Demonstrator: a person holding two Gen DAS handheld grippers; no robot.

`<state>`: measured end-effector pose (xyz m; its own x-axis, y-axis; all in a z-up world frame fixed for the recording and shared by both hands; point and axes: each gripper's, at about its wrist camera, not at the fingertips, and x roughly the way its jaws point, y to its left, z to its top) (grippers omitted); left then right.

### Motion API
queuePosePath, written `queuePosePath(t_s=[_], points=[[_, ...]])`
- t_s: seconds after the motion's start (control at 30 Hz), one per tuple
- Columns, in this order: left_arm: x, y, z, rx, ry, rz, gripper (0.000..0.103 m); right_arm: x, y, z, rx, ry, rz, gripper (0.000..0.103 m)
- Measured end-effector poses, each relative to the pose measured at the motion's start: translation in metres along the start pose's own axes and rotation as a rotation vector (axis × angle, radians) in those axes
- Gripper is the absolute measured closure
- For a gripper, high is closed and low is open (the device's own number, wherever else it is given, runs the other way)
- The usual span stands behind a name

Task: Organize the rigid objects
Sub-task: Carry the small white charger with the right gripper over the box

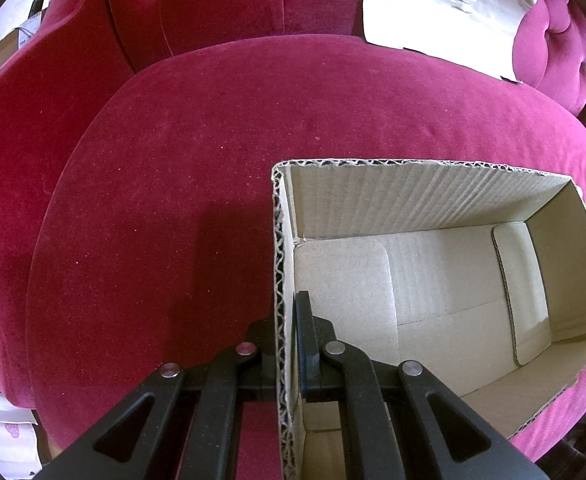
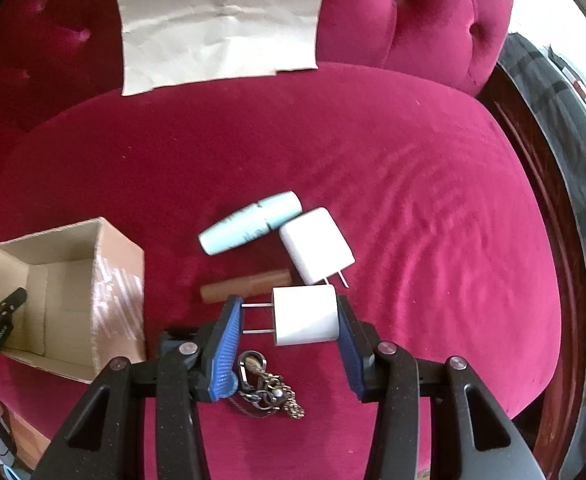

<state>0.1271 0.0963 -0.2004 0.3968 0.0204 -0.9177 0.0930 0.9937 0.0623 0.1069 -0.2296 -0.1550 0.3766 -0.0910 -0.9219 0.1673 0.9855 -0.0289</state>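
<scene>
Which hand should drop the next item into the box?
Right. Its fingers already clamp the white charger, prongs against the left pad, beside the open cardboard box. The left gripper is shut on the box wall, steadying it.

Cardboard box (image 2: 69, 292): interior bare, open from above; left gripper (image 1: 287, 320) clamps its near-left wall. Right of the box, teal tube (image 2: 251, 222), brown tube (image 2: 245, 286), charger (image 2: 317, 246) and keychain (image 2: 267, 386) crowd the cushion (image 2: 433, 208).
</scene>
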Motion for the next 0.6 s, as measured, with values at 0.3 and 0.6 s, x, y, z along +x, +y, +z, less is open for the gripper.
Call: queuePosePath(t_s=[0.3,0.6], points=[[0.001,-0.001,0.001,-0.004,0.0,-0.001,0.099,-0.011,0.025,0.007,-0.034,-0.042,0.026,0.054],[0.001,-0.001,0.001,-0.005,0.0,-0.002,0.099,-0.022,0.058,0.011,-0.075,-0.071,0.068,0.054]])
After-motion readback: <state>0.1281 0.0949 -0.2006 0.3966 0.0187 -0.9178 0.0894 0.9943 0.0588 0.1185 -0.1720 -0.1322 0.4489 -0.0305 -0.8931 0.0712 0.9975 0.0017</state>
